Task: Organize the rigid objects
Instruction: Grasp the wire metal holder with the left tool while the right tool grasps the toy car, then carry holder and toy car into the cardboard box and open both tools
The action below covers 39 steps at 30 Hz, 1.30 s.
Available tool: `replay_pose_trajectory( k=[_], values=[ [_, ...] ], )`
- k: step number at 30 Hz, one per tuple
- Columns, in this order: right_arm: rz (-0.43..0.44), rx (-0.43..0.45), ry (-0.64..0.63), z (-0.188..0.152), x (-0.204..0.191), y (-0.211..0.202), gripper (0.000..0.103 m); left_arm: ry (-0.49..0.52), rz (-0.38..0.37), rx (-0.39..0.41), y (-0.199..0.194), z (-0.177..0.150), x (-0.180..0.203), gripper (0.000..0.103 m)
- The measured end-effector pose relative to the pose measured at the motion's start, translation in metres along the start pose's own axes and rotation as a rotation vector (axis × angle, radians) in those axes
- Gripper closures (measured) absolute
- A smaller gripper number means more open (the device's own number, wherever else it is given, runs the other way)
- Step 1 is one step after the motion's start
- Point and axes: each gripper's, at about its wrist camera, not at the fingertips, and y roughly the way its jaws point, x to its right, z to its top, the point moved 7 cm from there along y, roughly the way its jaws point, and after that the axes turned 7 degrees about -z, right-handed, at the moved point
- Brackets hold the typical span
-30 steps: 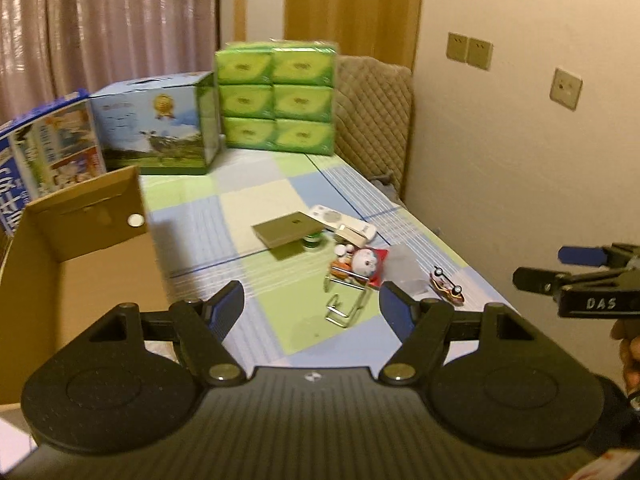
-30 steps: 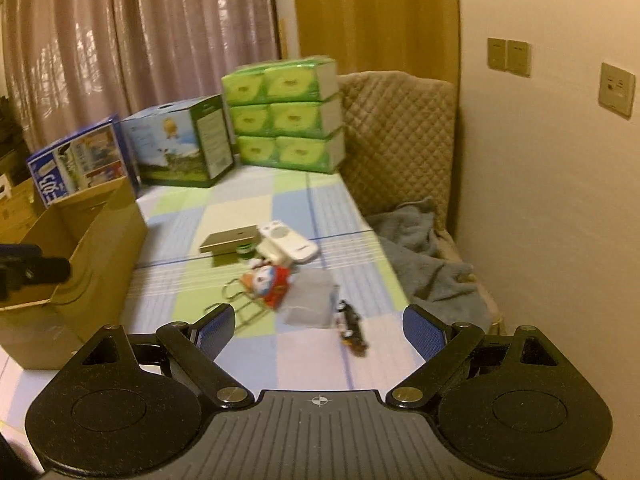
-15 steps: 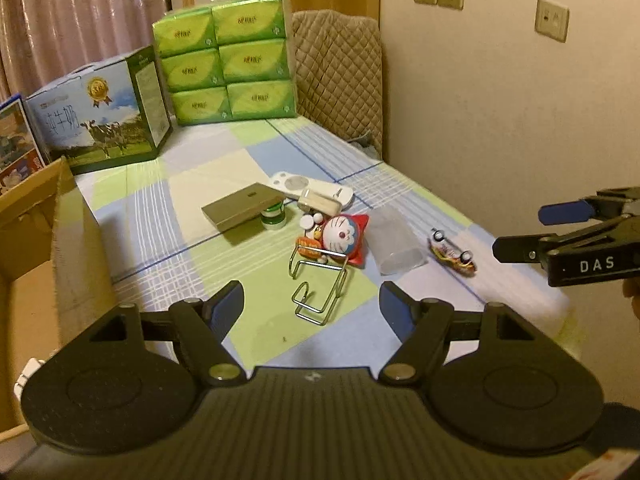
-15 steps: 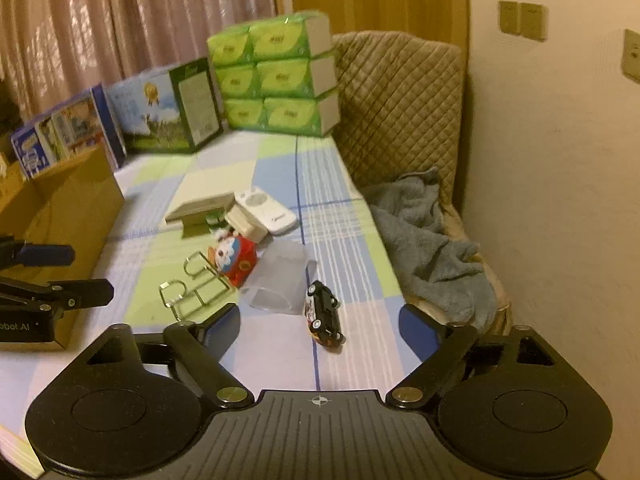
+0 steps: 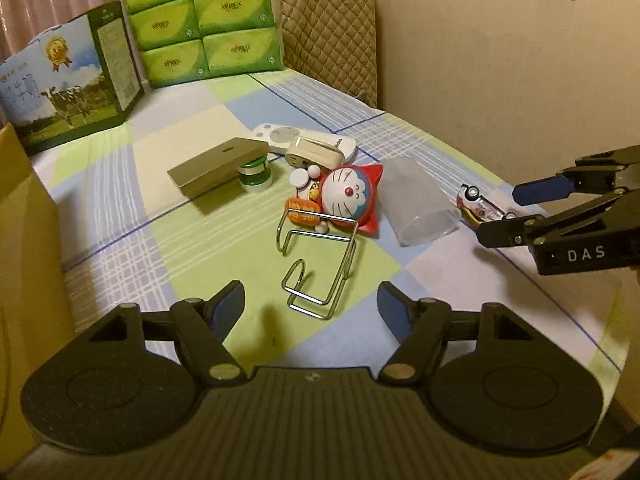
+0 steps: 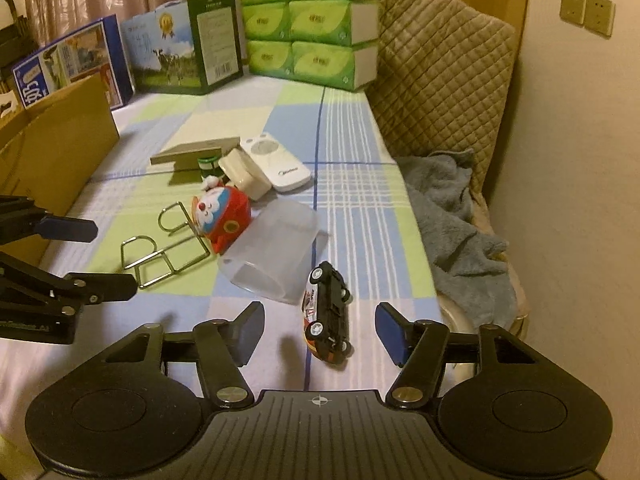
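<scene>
Toy car (image 6: pixel 327 312) | nearer than before | right gripper (image 6: pixel 320 332) closing around it, untouched

Landmark: clear plastic cup (image 6: pixel 276 258), lying on its side on the checked cloth (image 6: pixel 348 184).
Near side of cup: bare cloth, open to approach — only the toy car (image 6: pixel 328 312) lies there, just beside the cup's mouth.
Wall side of cup: cloth bare to the table edge; beyond it a grey towel (image 6: pixel 460 220) on a quilted chair (image 6: pixel 440 80).
Box side of cup: red cat toy (image 6: pixel 220 216) touching it, wire rack (image 6: pixel 164 248) next, cardboard box (image 6: pixel 56 152) wall beyond.
Behind cup: adapter (image 6: pixel 242 174), remote (image 6: pixel 276 162), flat tan box (image 6: pixel 192 152) — crowded.
Far end: tissue packs (image 6: pixel 312 20) and cartons (image 6: pixel 188 44), well apart from cup.
</scene>
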Motion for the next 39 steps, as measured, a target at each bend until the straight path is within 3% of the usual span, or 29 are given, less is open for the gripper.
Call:
replay_pose_trajectory(
  k=[5, 13, 17, 22, 39],
  values=[
    [0.001, -0.008, -0.008, -0.002, -0.002, 0.011, 0.048, 0.031, -0.018, 0.002, 0.016, 0.002, 0.001, 0.047],
    [-0.006, -0.011, -0.015, -0.004, -0.001, 0.019, 0.056, 0.020, -0.047, 0.016, 0.027, 0.003, 0.000, 0.075],
    [-0.012, -0.016, -0.018, -0.004, 0.000, 0.022, 0.063, -0.013, -0.039, 0.013, 0.021, -0.004, -0.003, 0.076],
    [-0.017, -0.017, -0.023, -0.005, -0.001, 0.021, 0.081, -0.019, -0.025, 0.009, 0.010, -0.013, -0.001, 0.076],
    [-0.062, 0.005, -0.095, 0.001, -0.010, 0.027, 0.081, -0.026, -0.009, 0.022, 0.013, -0.011, 0.002, 0.074]
  ],
)
